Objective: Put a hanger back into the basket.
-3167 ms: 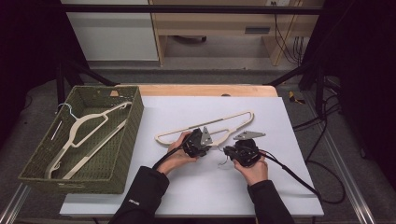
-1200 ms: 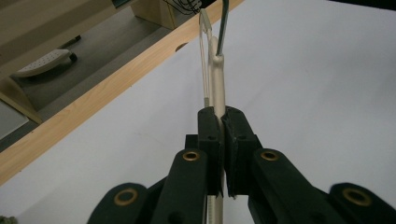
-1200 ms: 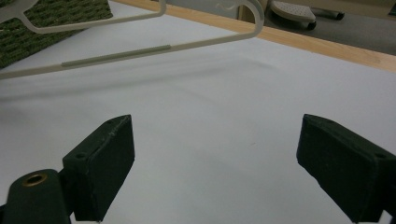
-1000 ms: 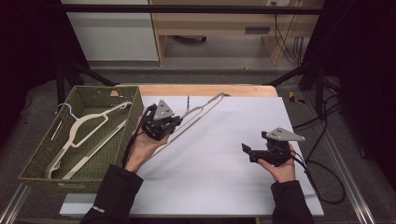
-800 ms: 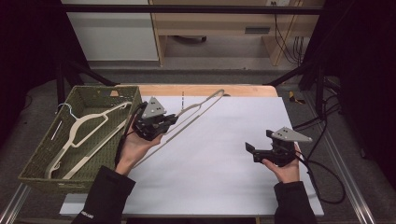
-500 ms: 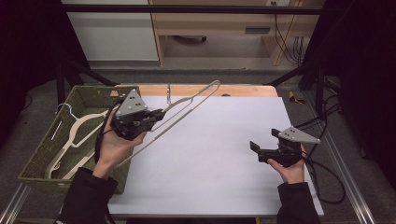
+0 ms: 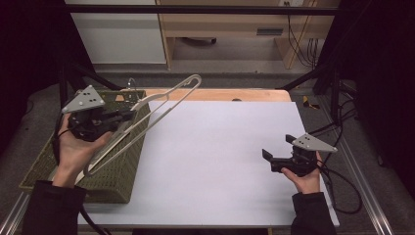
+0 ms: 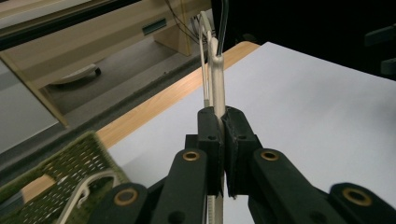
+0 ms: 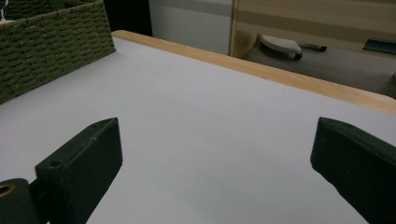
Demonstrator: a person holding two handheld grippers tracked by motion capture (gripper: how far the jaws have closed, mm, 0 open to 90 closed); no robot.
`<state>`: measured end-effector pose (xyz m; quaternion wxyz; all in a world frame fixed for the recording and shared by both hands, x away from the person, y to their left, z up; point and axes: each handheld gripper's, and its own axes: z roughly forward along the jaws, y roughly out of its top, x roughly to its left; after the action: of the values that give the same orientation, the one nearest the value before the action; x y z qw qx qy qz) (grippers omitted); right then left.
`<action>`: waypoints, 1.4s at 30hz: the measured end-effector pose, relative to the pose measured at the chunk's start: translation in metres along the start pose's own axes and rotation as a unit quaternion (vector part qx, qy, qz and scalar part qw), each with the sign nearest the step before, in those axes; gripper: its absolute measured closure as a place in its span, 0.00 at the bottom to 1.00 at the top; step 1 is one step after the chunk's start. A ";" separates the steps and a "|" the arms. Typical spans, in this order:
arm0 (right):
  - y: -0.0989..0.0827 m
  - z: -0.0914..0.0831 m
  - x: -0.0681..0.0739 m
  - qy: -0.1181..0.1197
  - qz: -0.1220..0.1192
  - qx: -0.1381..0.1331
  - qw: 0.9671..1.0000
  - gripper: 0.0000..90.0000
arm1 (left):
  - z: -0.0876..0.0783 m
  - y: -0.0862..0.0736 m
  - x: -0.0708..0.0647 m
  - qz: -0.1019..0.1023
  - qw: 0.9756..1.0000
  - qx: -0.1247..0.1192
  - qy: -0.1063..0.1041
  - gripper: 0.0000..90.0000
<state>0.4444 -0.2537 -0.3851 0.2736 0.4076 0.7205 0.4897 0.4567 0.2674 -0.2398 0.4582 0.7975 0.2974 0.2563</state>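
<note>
A cream plastic hanger (image 7: 166, 100) hangs tilted in the air over the near right corner of the green woven basket (image 7: 122, 166), its hook end pointing to the far side. My left gripper (image 7: 125, 116) is shut on one of its arms. In the left gripper view the jaws (image 8: 223, 126) pinch the hanger's bar (image 8: 218, 74) edge-on. My right gripper (image 7: 277, 147) rests low over the white table (image 7: 220, 147) at the right. Its jaws have just been opening and stand wide (image 9: 215, 154) with nothing between them.
Part of another cream hanger (image 8: 86, 186) lies inside the basket (image 8: 60, 168). The basket's wall (image 9: 51, 42) stands far off to the left of the right gripper. A wooden strip (image 7: 220, 94) runs along the table's far edge. Cables trail at the right.
My left hand has carried the hanger leftward and upward, from above the table to above the basket's edge. The right hand has stayed at the right of the table.
</note>
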 end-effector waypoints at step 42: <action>-0.003 0.004 0.000 0.002 -0.002 0.010 1.000 0.03 | -0.041 -0.104 0.120 -0.071 0.995 0.047 0.058 0.96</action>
<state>0.4464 -0.2525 -0.3893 0.2689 0.4080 0.7270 0.4824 0.4873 0.4183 -0.2971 0.4193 0.7786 0.3911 0.2549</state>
